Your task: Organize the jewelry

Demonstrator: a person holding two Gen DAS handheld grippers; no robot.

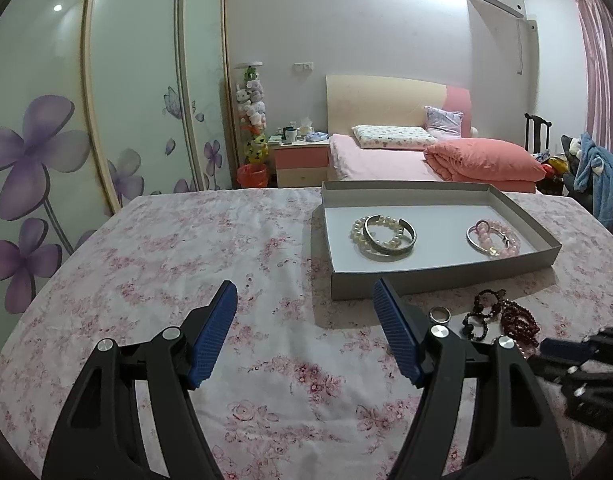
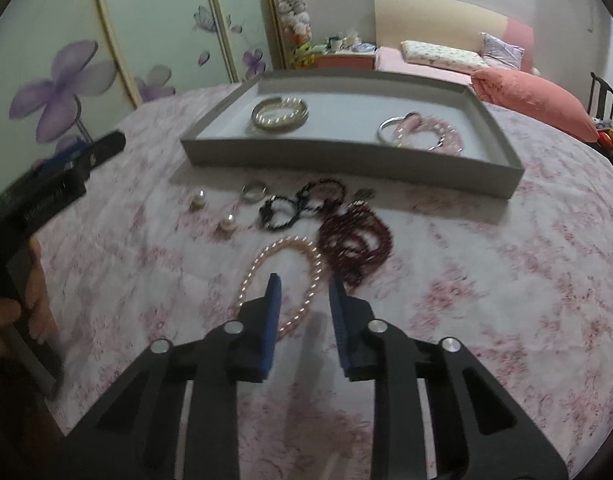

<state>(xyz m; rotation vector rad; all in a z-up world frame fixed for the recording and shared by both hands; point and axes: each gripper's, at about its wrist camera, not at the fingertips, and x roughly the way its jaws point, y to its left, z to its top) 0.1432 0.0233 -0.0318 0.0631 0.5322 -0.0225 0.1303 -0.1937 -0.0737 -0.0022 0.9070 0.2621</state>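
Right gripper [image 2: 304, 284] (narrowly parted) straddles pearl necklace [image 2: 284, 272].

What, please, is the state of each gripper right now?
Left gripper: open, empty above the floral tablecloth.
Right gripper: open narrowly, holding nothing, over the pale pink pearl necklace.

Left gripper [image 1: 305, 294] jaws wide apart, nothing between; right gripper [image 2: 305, 282] at lower centre, jaws narrowly parted, unclamped

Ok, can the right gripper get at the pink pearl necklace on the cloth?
Probably yes: the right gripper hangs just above the pink pearl necklace, jaws apart, nothing between; the dark red beads lie close beside.
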